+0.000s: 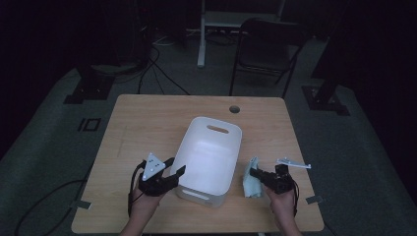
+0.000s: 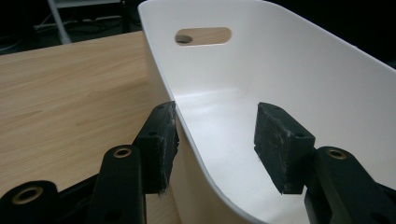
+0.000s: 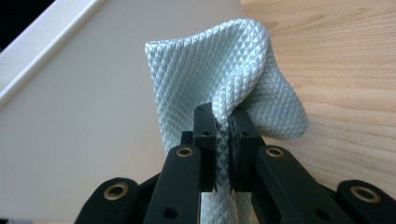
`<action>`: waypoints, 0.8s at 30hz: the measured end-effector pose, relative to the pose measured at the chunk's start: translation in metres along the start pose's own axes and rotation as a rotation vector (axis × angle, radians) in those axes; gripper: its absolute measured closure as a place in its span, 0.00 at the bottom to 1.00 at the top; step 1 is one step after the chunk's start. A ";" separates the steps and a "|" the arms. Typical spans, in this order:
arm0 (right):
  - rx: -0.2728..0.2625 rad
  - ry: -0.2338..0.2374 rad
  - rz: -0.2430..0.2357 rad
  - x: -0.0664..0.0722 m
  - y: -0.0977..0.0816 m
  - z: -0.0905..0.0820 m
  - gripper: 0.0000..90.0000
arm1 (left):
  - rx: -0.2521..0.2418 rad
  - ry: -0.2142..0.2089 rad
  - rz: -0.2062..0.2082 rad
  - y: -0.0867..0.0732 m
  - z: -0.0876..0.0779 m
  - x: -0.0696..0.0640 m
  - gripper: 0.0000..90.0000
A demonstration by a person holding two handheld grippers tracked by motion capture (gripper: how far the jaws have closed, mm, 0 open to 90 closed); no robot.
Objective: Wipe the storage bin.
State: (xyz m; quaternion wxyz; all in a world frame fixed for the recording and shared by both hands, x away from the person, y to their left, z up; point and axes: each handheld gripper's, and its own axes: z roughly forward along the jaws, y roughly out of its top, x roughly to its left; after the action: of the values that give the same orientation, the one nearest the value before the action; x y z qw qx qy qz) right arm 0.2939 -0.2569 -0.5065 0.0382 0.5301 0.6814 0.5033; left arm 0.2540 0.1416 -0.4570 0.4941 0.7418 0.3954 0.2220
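**Soft cloth pinched, stiff bin straddled**

Pale green quilted cloth (image 3: 219,79) is the soft item here: light, limp, and likely to drape and swing wherever it is lifted. In the lower right of the high view it hangs bunched from the right gripper (image 1: 253,173), just beside the bin's right wall. That gripper's jaws are pressed together on a gathered fold, which looks a sound hold, since a pinch on bunched fabric should not slip. The cloth has no firm axis; its free corner stands upward from the pinch.

At lower left, the left gripper (image 1: 176,167) stands half open, its jaws straddling the bin (image 1: 211,152) rim, one pad outside touching the wall, the other inside and clear of it. Nothing is clamped.

White plastic, the bin looks rigid, smooth and fairly light; its thin rim or the handle slot (image 2: 203,36) suits a grip. Its long axis runs from the near edge of the table (image 1: 147,118) up toward the far end, slot end farthest.
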 end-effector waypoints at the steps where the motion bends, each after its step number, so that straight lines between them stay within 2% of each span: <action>1: 0.000 0.000 0.000 0.000 0.000 0.000 0.93 | 0.000 0.000 0.000 0.000 0.000 0.000 0.55; 2: -0.005 0.000 0.004 -0.001 0.001 -0.001 0.93 | 0.000 0.000 0.000 0.000 0.000 0.000 0.55; 5: -0.036 0.003 0.013 -0.004 0.006 -0.008 0.93 | -0.003 -0.043 0.005 0.000 -0.005 -0.007 0.55; 7: -0.049 0.000 0.016 -0.005 0.008 -0.012 0.93 | 0.000 -0.046 0.030 0.000 -0.007 -0.012 0.55; 10: -0.059 -0.003 0.022 -0.009 0.008 -0.016 0.93 | 0.005 -0.063 0.040 0.001 -0.009 -0.016 0.53; 21: -0.056 -0.025 0.024 -0.017 0.010 -0.017 0.93 | 0.026 -0.134 0.048 -0.005 -0.008 -0.028 0.53; 24: -0.057 -0.030 0.025 -0.019 0.011 -0.018 0.93 | 0.020 -0.165 0.046 -0.006 -0.008 -0.029 0.53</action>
State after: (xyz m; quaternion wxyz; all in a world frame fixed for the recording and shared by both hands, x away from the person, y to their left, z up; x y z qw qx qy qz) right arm 0.2990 -0.2842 -0.4990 0.0573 0.5449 0.6595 0.5147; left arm 0.2285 0.1236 -0.4576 0.5124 0.7714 0.3384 0.1673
